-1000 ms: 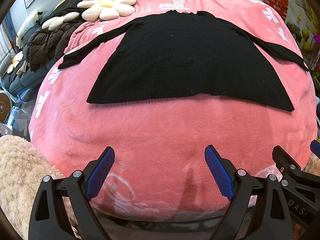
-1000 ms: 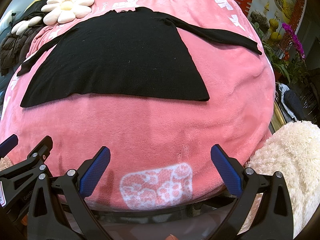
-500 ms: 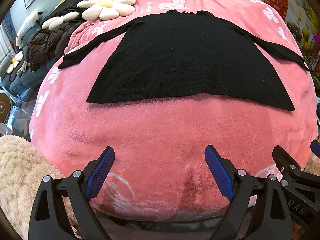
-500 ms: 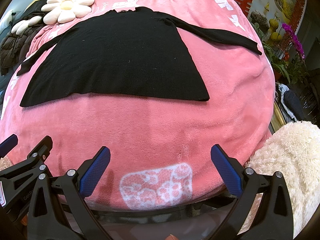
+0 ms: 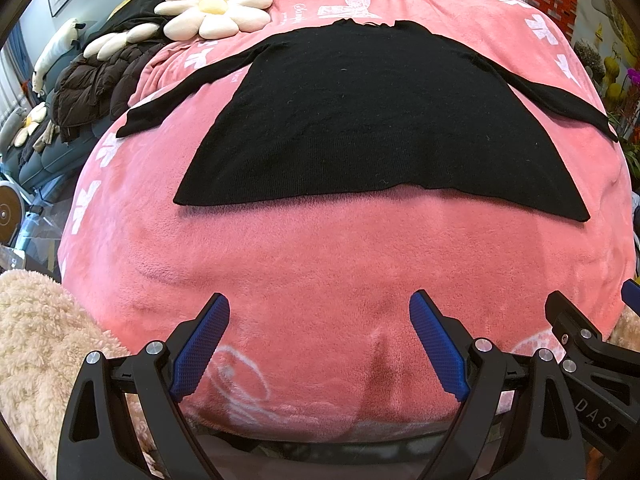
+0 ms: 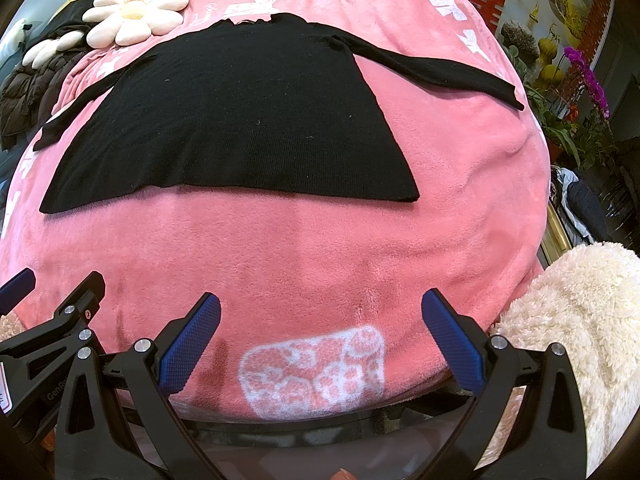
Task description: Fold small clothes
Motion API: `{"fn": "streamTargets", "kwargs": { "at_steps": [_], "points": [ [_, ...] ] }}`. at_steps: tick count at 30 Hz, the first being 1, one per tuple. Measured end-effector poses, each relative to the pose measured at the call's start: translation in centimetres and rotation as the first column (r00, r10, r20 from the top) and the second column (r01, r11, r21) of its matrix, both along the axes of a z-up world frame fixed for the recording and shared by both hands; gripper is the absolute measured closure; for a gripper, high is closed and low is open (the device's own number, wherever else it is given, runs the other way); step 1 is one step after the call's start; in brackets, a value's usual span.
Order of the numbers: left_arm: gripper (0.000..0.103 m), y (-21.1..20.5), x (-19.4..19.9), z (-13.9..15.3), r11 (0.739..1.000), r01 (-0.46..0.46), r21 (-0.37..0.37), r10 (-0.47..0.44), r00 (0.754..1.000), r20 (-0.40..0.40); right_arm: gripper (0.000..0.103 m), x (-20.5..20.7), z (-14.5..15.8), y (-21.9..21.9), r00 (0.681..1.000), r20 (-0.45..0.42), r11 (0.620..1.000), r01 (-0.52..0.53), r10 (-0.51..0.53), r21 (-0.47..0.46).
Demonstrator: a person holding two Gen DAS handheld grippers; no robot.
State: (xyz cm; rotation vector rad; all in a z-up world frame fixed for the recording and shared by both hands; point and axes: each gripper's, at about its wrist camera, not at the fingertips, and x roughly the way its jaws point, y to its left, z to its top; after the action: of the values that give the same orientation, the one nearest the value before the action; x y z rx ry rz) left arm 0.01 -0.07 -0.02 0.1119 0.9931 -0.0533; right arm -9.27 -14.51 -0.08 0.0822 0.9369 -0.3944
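A black long-sleeved knit top (image 5: 372,120) (image 6: 240,120) lies flat on a pink plush blanket (image 5: 320,260) (image 6: 320,248), neck away from me, hem toward me, both sleeves spread out to the sides. My left gripper (image 5: 319,308) hovers open over the blanket's near edge, well short of the hem, nothing between its blue pads. Beside it, my right gripper (image 6: 321,308) is also open and empty, equally short of the hem. Each gripper's black frame shows at the edge of the other's view.
A daisy-shaped cushion (image 5: 214,6) (image 6: 134,10) lies at the far left by the top's left sleeve. A dark puffer jacket (image 5: 92,84) sits on a sofa farther left. Cream fluffy fabric (image 5: 36,340) (image 6: 580,328) flanks the blanket's near corners. Potted orchids (image 6: 584,68) stand at the right.
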Motion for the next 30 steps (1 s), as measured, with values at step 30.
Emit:
{"fn": "streamTargets", "kwargs": {
  "at_steps": [30],
  "points": [
    [0.013, 0.4, 5.0, -0.1, 0.986, -0.023, -0.168, 0.009, 0.996, -0.087, 0.044, 15.3, 1.9, -43.0, 0.819, 0.094, 0.756, 0.471, -0.566, 0.454]
  ]
}}
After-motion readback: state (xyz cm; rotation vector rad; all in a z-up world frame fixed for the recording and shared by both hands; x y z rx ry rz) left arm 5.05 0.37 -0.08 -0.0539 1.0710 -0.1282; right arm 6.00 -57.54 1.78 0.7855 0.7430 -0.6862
